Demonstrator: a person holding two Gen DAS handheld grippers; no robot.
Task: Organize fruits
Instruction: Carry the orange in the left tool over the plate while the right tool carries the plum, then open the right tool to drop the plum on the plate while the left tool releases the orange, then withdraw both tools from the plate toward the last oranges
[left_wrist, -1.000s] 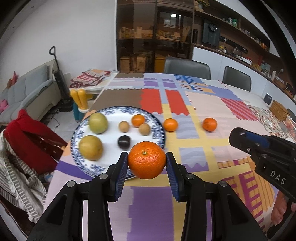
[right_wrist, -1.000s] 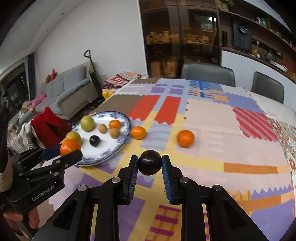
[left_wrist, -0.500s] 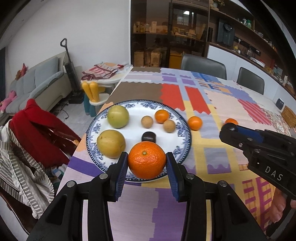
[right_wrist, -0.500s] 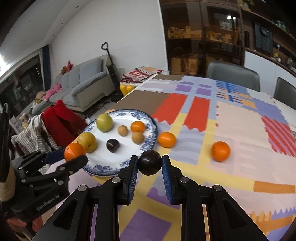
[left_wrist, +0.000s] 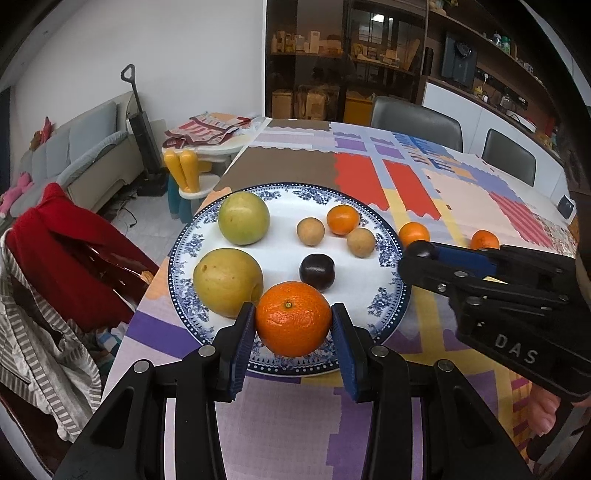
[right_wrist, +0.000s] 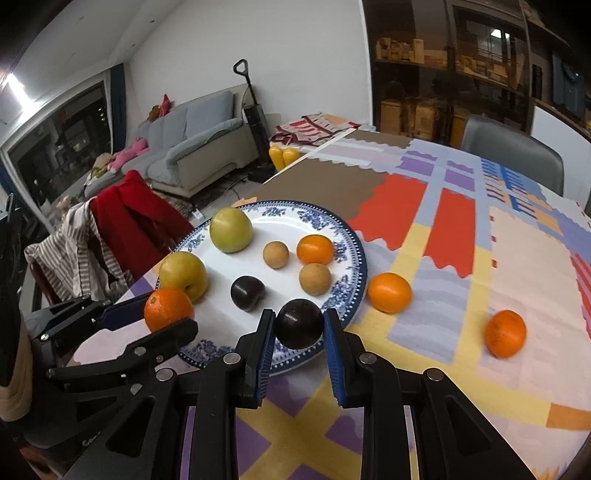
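Hand-held gripper (left_wrist: 293, 323) clamping orange (left_wrist: 293, 318), plate (left_wrist: 388, 254) holding six fruits

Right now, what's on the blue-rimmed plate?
On the plate: two yellow-green fruits, two small tan ones, one small orange, one dark plum. Its near part is hidden behind the held fruit.

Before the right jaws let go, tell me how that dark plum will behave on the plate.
The dark plum looks round and glossy, so it will probably roll on the smooth plate. It may bump the other plum nearby.
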